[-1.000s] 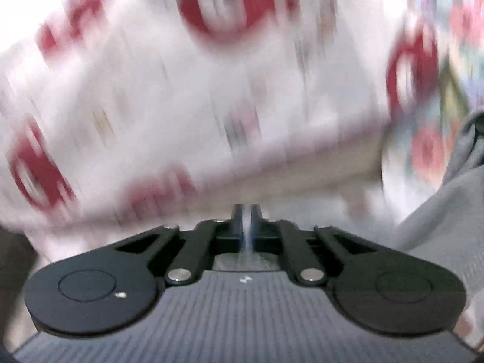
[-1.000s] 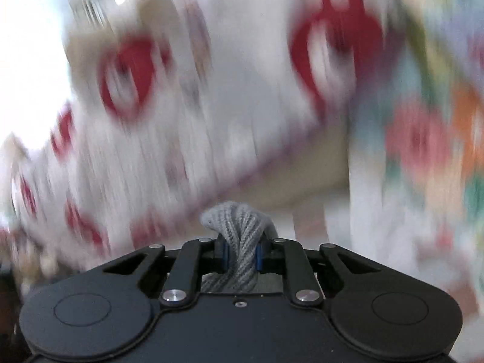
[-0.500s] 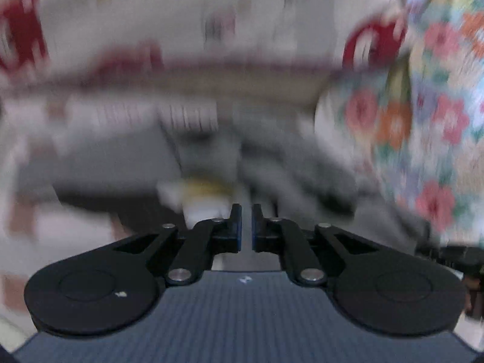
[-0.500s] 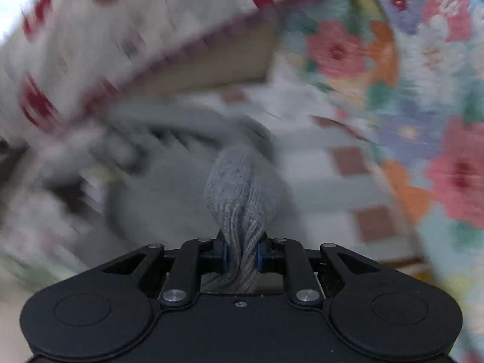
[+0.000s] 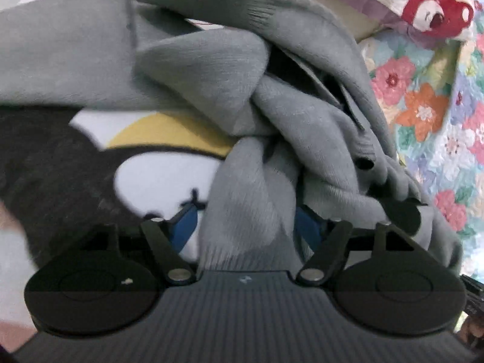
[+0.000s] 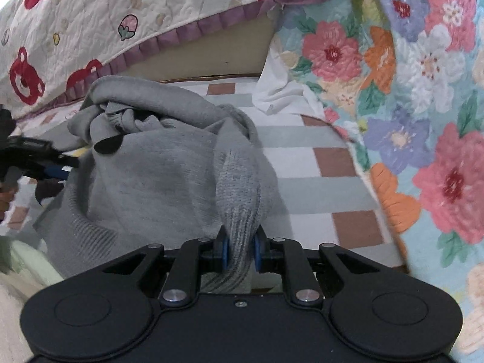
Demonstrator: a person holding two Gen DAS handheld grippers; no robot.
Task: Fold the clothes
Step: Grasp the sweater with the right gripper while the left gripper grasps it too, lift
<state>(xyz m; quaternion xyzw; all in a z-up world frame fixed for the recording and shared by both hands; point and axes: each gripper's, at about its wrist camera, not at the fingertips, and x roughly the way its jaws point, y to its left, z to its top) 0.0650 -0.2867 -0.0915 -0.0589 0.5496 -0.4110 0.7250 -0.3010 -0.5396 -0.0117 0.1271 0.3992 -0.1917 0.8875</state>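
Observation:
A grey knit sweater (image 6: pixel 157 163) lies crumpled on a checked bed sheet (image 6: pixel 317 163). My right gripper (image 6: pixel 240 252) is shut on a bunched ribbed fold of it. In the left wrist view the sweater (image 5: pixel 272 96) fills the frame, heaped over a dark garment with a white and yellow print (image 5: pixel 145 151). My left gripper (image 5: pixel 246 227) is open, its blue pads wide apart, with a hanging fold of the sweater (image 5: pixel 248 205) between them. The left gripper also shows at the left edge of the right wrist view (image 6: pixel 57 166).
A white quilt with red bears and a purple frill (image 6: pixel 99 21) hangs at the back. A floral quilt (image 6: pixel 423 106) rises on the right, also in the left wrist view (image 5: pixel 429 106). A white cloth corner (image 6: pixel 281 93) lies under the floral quilt.
Both grippers have swung down from the bear quilt to the bed. The left gripper has opened from shut and moved onto the sweater. The right keeps its grip.

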